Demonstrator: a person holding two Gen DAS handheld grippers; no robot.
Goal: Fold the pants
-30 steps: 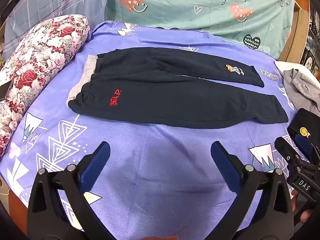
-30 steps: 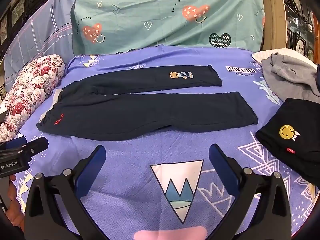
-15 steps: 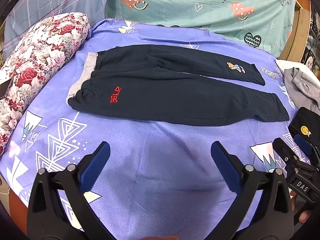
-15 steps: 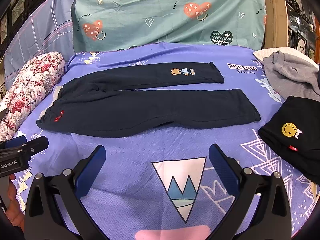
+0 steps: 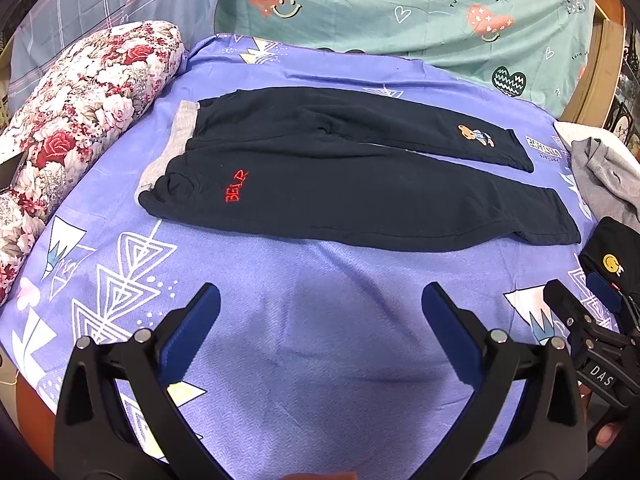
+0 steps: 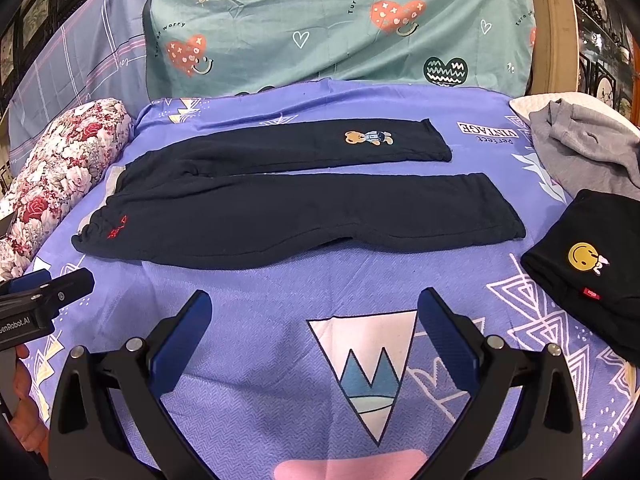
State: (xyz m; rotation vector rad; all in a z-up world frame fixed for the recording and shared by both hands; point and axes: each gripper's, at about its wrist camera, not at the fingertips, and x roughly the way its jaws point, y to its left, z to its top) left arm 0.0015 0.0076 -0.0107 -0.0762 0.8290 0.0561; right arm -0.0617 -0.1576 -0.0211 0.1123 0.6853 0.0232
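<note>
Dark navy pants (image 5: 340, 196) (image 6: 288, 216) lie flat across the purple bedsheet, grey waistband to the left, both legs stretched to the right. Red "BEAR" lettering sits near the waist and a small bear patch on the far leg. My left gripper (image 5: 320, 304) hovers open over bare sheet in front of the pants' near edge, holding nothing. My right gripper (image 6: 314, 304) is likewise open and empty, short of the near leg. Each gripper shows at the edge of the other's view: the right gripper (image 5: 584, 312) and the left gripper (image 6: 48, 292).
A floral bolster pillow (image 5: 76, 120) lies along the left side. A folded black garment with a yellow smiley (image 6: 588, 264) and a crumpled grey garment (image 6: 588, 152) sit at the right. A teal heart-print cloth (image 6: 340, 24) hangs behind the bed.
Both grippers have drifted slightly forward and down toward the pants; the pants themselves lie as before and both grippers remain open.
</note>
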